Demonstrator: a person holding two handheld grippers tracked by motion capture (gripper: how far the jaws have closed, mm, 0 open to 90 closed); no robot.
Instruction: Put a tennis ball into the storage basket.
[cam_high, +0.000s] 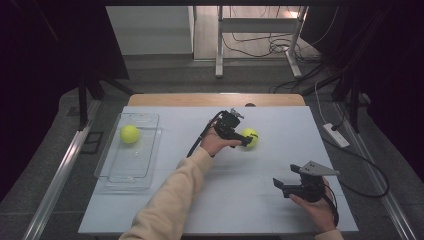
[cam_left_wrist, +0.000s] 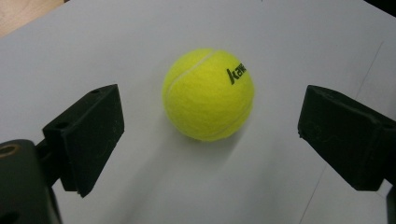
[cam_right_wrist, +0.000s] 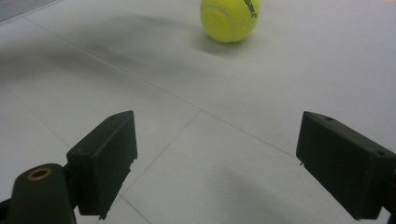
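A yellow tennis ball (cam_high: 251, 137) rests on the white table top near the middle. My left gripper (cam_high: 246, 140) hovers right at it, jaws open. In the left gripper view the ball (cam_left_wrist: 208, 94) lies just ahead of the two black jaws, with a gap on each side and no pad touching it. A second tennis ball (cam_high: 129, 133) sits inside a clear plastic tray (cam_high: 113, 170) at the left. My right gripper (cam_high: 281, 186) rests low at the front right, jaws open and empty. In the right gripper view the first ball (cam_right_wrist: 230, 18) shows far ahead.
The white table top (cam_high: 270, 210) ends at a wooden strip at the back. Beyond the far edge stand a metal frame and loose cables on the floor. A white power strip (cam_high: 336, 135) lies off the table's right side.
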